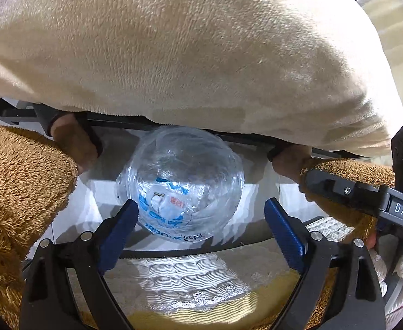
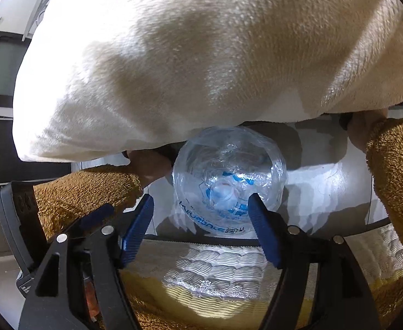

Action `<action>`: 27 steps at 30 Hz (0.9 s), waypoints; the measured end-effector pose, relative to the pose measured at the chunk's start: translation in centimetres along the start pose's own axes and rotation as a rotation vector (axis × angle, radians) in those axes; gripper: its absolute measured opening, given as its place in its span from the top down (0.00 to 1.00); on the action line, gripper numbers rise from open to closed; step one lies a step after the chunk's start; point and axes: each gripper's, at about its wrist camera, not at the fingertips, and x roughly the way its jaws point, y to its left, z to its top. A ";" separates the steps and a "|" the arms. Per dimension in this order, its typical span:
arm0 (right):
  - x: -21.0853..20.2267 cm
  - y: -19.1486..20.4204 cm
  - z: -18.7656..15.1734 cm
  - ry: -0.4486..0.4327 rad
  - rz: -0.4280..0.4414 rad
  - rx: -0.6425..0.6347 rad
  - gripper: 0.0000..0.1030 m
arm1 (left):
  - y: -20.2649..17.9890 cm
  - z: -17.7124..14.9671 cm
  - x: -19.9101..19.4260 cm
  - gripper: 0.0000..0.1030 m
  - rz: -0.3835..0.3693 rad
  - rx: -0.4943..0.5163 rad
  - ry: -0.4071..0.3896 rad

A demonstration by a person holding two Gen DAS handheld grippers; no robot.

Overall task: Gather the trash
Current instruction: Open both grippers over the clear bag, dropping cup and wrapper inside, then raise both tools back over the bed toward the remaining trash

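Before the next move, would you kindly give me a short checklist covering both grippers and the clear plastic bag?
1. Left gripper open: ok, its jaws stand wide apart and nothing is pressed between them.
2. Right gripper open: ok, its pads press on nothing.
3. Bag in view from both wrists: ok, it sits ahead of both grippers on the white floor.
4. Bag mouth open for trash: ok, it is rounded and wide, with printed scraps inside.
5. Bag clear of the blanket: cannot tell, the cream edge hangs right over its far rim.
6. Trash in either gripper: not ok, both are empty.
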 end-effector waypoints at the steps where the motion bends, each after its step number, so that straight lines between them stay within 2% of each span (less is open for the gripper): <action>1: -0.2 0.1 0.0 -0.013 -0.009 -0.006 0.31 | 0.0 0.0 -0.2 0.12 -0.001 0.001 -0.006; 5: -1.4 0.5 -0.5 -0.046 0.013 -0.048 0.31 | -0.1 -0.4 -1.5 0.12 -0.045 0.014 -0.055; 10: -3.6 2.0 -1.7 -0.155 -0.006 -0.162 0.31 | -0.6 -0.7 -3.2 0.12 -0.071 0.052 -0.119; 13: -4.8 2.9 -2.6 -0.214 -0.002 -0.228 0.31 | -1.2 -0.8 -4.8 0.12 -0.105 0.080 -0.184; 16: -6.5 4.0 -3.6 -0.299 0.003 -0.315 0.31 | -1.4 -1.2 -6.8 0.12 -0.133 0.117 -0.263; 20: -8.9 5.3 -4.7 -0.429 -0.019 -0.415 0.31 | -1.9 -1.5 -9.1 0.12 -0.134 0.164 -0.361; 24: -11.1 6.5 -4.5 -0.555 -0.061 -0.508 0.31 | -2.2 -1.0 -11.5 0.12 -0.129 0.215 -0.458; 27: -12.5 7.2 -3.4 -0.608 -0.087 -0.563 0.31 | -2.4 -0.4 -13.4 0.12 -0.134 0.256 -0.518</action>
